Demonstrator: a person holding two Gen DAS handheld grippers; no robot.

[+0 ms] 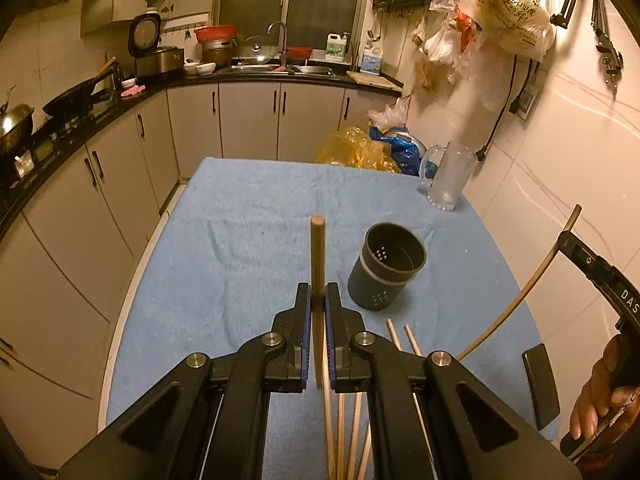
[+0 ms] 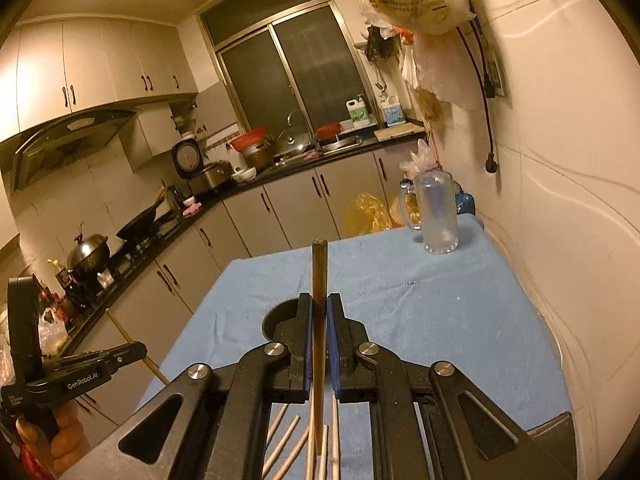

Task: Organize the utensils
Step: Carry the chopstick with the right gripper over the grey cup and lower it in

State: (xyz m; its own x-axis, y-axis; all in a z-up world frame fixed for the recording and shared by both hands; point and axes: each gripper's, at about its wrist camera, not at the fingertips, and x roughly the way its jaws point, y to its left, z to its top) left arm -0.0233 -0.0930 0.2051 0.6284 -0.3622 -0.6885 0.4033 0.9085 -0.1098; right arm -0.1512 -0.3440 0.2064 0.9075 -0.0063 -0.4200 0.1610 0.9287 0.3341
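In the left wrist view my left gripper (image 1: 318,294) is shut on a light wooden chopstick (image 1: 318,252) that stands upright between its pads. A dark grey perforated utensil holder (image 1: 386,266) stands on the blue cloth just right of it. Several loose chopsticks (image 1: 394,334) lie on the cloth near and under the gripper. In the right wrist view my right gripper (image 2: 319,300) is shut on a darker chopstick (image 2: 319,272). The holder's rim (image 2: 276,316) peeks out behind its left finger. Loose chopsticks (image 2: 288,440) lie below it.
A frosted glass mug (image 1: 450,176) stands at the table's far right corner by the tiled wall. A flat black object (image 1: 540,384) lies at the cloth's near right edge. Plastic bags (image 1: 360,148) sit behind the table. Kitchen cabinets and a stove counter (image 1: 80,112) run along the left.
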